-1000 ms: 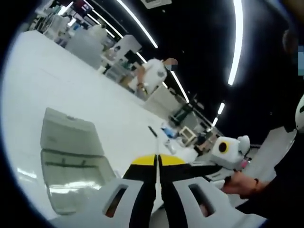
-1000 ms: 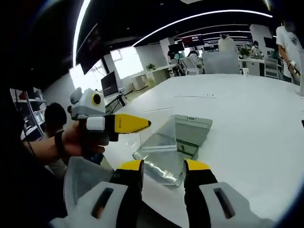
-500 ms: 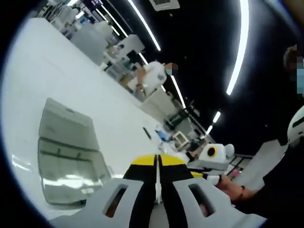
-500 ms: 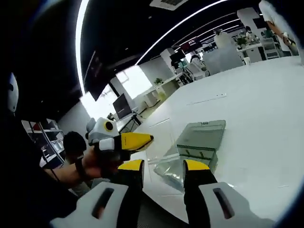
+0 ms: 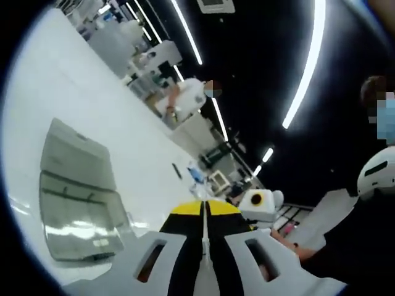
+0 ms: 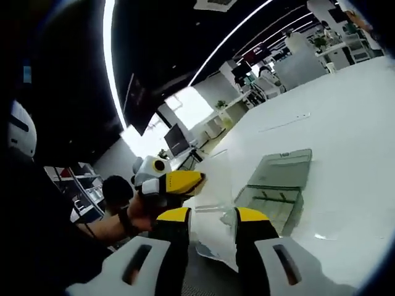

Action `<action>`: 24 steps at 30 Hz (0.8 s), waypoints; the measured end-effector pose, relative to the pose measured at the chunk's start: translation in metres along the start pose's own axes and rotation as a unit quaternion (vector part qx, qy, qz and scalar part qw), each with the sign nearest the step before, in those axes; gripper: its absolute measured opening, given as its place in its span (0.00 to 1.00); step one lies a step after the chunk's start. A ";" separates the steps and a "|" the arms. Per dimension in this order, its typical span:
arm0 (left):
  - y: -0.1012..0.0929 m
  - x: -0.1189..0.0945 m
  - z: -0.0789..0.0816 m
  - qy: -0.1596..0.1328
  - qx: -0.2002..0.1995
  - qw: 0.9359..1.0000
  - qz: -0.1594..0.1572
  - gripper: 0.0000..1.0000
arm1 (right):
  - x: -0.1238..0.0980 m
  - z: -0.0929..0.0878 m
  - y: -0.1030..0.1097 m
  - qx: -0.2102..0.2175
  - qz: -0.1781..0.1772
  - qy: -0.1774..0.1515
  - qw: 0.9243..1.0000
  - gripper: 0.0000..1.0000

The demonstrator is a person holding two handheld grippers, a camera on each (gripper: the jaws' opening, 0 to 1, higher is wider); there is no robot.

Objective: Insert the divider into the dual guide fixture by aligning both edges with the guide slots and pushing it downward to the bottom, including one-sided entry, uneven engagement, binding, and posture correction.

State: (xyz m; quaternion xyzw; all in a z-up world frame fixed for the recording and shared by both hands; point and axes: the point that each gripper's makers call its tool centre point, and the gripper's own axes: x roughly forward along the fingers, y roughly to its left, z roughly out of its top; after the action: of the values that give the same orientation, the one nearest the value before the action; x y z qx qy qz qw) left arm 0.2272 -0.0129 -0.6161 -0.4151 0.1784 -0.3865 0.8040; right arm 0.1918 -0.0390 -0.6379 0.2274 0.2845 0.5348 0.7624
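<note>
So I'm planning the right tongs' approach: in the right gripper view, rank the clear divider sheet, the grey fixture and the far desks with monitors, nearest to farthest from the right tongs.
1. Clear divider sheet: just above the right tongs, held by the left tongs.
2. Grey fixture: on the white table, up and right.
3. Far desks with monitors: beyond the table, upper middle.

The table (image 6: 345, 123) is plain white. On it, at eleven o'clock from the yellow-tipped, black-and-white right gripper (image 6: 211, 214), lies a clear grey-green fixture (image 6: 274, 185).
</note>
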 end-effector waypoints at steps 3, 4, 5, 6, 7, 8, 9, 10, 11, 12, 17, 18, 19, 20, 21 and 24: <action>-0.002 -0.002 0.003 -0.010 0.001 1.000 -0.007 0.00 | -0.001 0.004 0.004 0.022 0.015 -0.015 1.000 0.23; -0.003 -0.002 0.004 -0.014 -0.001 1.000 -0.011 0.00 | -0.002 0.006 0.006 0.032 0.023 -0.024 0.999 0.22; -0.003 -0.003 0.005 -0.017 -0.002 1.000 -0.013 0.00 | -0.002 0.009 0.007 0.036 0.026 -0.032 0.999 0.21; -0.006 -0.003 0.005 -0.021 -0.003 1.000 -0.017 0.00 | -0.003 0.012 0.008 0.044 0.032 -0.041 0.998 0.21; -0.008 -0.002 0.006 -0.024 -0.004 0.999 -0.020 0.00 | -0.004 0.014 0.009 0.052 0.037 -0.048 0.997 0.20; -0.009 -0.003 0.007 -0.027 -0.008 0.999 -0.024 0.00 | -0.005 0.015 0.009 0.057 0.041 -0.053 0.996 0.19; -0.010 -0.003 0.007 -0.030 -0.011 0.999 -0.028 0.00 | -0.005 0.017 0.010 0.058 0.048 -0.060 0.995 0.18; -0.011 -0.004 0.008 -0.033 -0.016 0.999 -0.031 0.00 | -0.006 0.019 0.012 0.071 0.057 -0.068 0.994 0.18; -0.013 -0.004 0.009 -0.035 -0.026 0.998 -0.040 0.00 | -0.007 0.019 0.014 0.083 0.067 -0.072 0.992 0.18; -0.014 -0.004 0.010 -0.037 -0.028 0.998 -0.043 0.00 | -0.007 0.021 0.015 0.087 0.071 -0.080 0.990 0.18; -0.022 -0.006 0.011 -0.044 -0.039 0.996 -0.064 0.00 | -0.009 0.024 0.018 0.106 0.082 -0.087 0.987 0.12; -0.024 -0.006 0.012 -0.045 -0.047 0.995 -0.071 0.00 | -0.009 0.025 0.019 0.111 0.088 -0.090 0.986 0.11; -0.026 -0.007 0.012 -0.047 -0.049 0.995 -0.074 0.00 | -0.011 0.027 0.022 0.122 0.100 -0.095 0.983 0.10; -0.028 -0.007 0.013 -0.048 -0.050 0.994 -0.080 0.00 | -0.011 0.028 0.022 0.127 0.102 -0.097 0.982 0.10; -0.030 -0.008 0.013 -0.049 -0.049 0.994 -0.084 0.00 | -0.011 0.028 0.022 0.127 0.104 -0.098 0.982 0.09; -0.033 -0.008 0.014 -0.053 -0.053 0.993 -0.089 0.00 | -0.011 0.029 0.025 0.130 0.110 -0.098 0.980 0.07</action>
State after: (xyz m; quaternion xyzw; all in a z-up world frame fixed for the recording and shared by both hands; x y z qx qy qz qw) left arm 0.2148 -0.0109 -0.5816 -0.4914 0.1183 -0.4245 0.7512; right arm 0.1910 -0.0426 -0.5980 0.4061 0.2492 0.5489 0.6868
